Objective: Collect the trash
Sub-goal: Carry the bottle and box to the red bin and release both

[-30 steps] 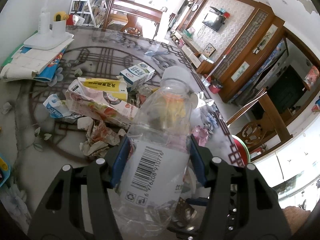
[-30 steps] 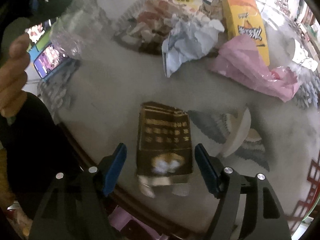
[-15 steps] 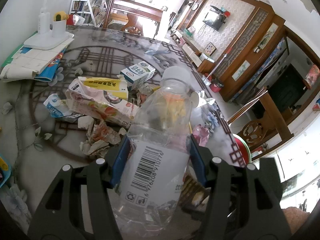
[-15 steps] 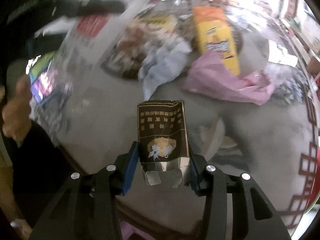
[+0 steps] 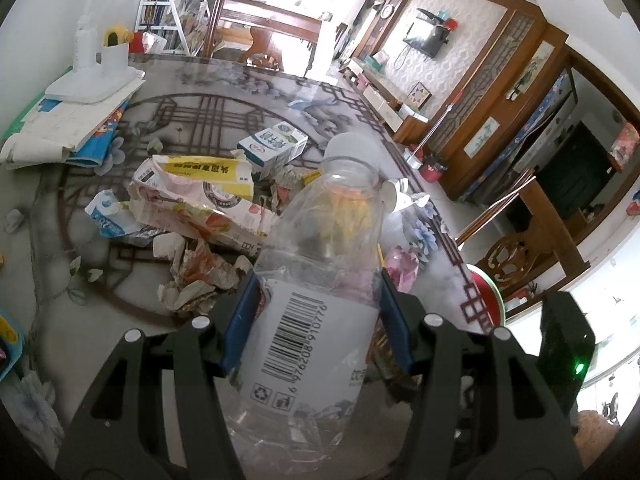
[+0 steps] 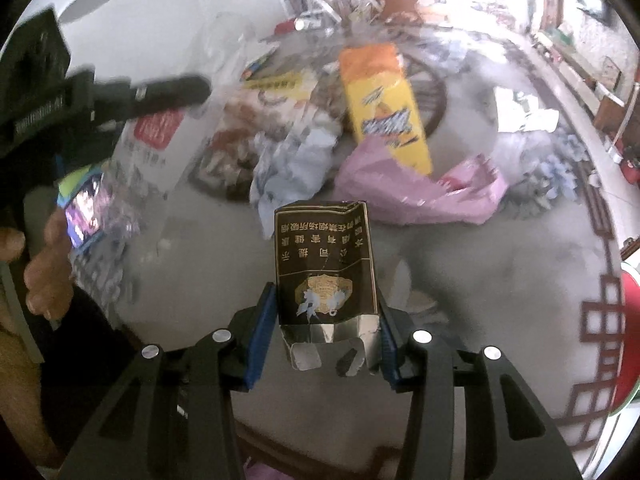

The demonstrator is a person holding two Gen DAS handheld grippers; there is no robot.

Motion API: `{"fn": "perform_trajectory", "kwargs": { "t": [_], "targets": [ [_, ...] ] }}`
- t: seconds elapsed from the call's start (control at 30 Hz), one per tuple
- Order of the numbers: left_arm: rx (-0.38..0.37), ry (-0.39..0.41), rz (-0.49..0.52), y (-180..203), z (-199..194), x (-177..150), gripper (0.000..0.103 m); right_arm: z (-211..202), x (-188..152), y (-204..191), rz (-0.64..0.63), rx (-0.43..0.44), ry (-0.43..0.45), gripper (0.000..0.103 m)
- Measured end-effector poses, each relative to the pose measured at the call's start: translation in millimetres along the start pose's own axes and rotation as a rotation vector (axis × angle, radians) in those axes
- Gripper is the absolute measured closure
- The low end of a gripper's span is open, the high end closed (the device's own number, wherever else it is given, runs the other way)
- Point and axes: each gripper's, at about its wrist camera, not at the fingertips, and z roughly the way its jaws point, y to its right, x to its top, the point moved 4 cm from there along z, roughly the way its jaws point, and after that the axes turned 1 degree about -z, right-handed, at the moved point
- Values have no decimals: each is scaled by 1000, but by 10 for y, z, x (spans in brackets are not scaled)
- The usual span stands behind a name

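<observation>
My left gripper (image 5: 316,316) is shut on a clear empty plastic bottle (image 5: 320,280) with a white barcode label, held above the table. My right gripper (image 6: 326,320) is shut on a dark brown cigarette pack (image 6: 326,268) with gold print and torn foil, lifted off the table. Trash lies in a heap on the patterned table (image 5: 192,112): a crumpled pink-and-yellow carton (image 5: 192,196), a milk carton (image 5: 272,146), torn paper scraps (image 5: 196,272). The right wrist view shows a yellow-orange box (image 6: 384,108), a pink plastic bag (image 6: 420,192) and crumpled pale paper (image 6: 292,168).
A white lamp base on papers (image 5: 88,84) sits at the table's far left. A red bin (image 5: 486,292) stands beside the table's right edge. The left gripper and hand show at the left of the right wrist view (image 6: 48,272). Chairs and wooden furniture lie beyond.
My right gripper has closed on the cigarette pack and lifted it off the table, tilting up. My left gripper has held still with the bottle.
</observation>
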Motion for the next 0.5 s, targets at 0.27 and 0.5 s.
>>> {"fn": "perform_trajectory", "kwargs": {
  "t": [0.27, 0.5],
  "targets": [
    [-4, 40, 20, 106, -66, 52, 48, -532, 139, 400, 155, -13, 162, 59],
    [62, 78, 140, 403, -47, 44, 48, -1155, 102, 819, 234, -47, 270, 59]
  ]
}}
